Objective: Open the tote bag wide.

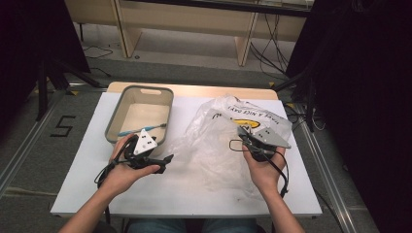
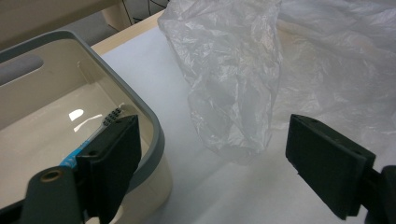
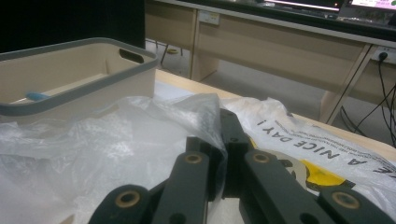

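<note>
Two tongs: the left tongs (image 2: 212,163) gape beside the bin (image 1: 115,124), the right tongs (image 3: 224,154) pinch the plastic bag (image 1: 214,141).

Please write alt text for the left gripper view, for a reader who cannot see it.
The open left gripper points at a hanging fold of a crumpled clear plastic bag over the white table. At the left stands a beige bin with a grey rim, with a blue toothbrush inside.

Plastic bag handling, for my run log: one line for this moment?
left gripper: open | right gripper: shut on plastic bag | toothbrush: in bin
</note>
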Available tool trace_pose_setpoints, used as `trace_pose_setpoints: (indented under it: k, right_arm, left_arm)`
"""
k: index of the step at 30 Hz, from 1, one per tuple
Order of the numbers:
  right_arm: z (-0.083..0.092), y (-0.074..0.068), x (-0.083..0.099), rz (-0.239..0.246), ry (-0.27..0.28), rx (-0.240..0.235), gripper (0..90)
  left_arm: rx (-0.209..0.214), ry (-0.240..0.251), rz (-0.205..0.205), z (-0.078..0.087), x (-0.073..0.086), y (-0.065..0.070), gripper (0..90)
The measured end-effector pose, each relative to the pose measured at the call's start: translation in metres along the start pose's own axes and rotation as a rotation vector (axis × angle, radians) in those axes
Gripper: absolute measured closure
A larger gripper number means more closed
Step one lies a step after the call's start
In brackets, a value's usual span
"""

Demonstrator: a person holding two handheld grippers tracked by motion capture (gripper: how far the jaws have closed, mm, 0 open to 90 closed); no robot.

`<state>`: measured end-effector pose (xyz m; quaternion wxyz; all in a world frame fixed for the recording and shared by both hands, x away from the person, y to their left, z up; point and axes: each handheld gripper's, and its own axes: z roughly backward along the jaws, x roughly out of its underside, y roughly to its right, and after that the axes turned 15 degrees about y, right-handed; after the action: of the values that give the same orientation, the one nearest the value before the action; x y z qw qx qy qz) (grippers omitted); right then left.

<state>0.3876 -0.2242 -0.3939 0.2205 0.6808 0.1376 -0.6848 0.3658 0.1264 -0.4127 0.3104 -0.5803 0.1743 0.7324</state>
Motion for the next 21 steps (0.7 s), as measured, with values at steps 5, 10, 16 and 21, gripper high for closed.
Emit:
trace_pose_setpoints:
  k: [5,10,16,21]
  right_arm:
    - [0.0001,-0.0004,0.0,-0.002,-0.001,0.0,90.0]
    - [0.0001,-0.0002,-0.0001,-0.001,-0.001,0.0,90.0]
    - [0.0,0.0001,0.0,-0.002,-0.001,0.002,90.0]
    - [0.0001,0.0,0.0,-0.003,-0.002,0.003,90.0]
  left_arm:
    - [-0.002,-0.003,-0.002,-0.0002,0.0,-0.0005,18.0]
    - [-0.007,-0.002,0.001,0.0003,0.0001,-0.0013,18.1]
    - [-0.01,-0.005,-0.002,0.0003,0.0002,-0.002,18.1]
    - [-0.012,-0.003,0.002,0.0001,0.0005,-0.0026,18.1]
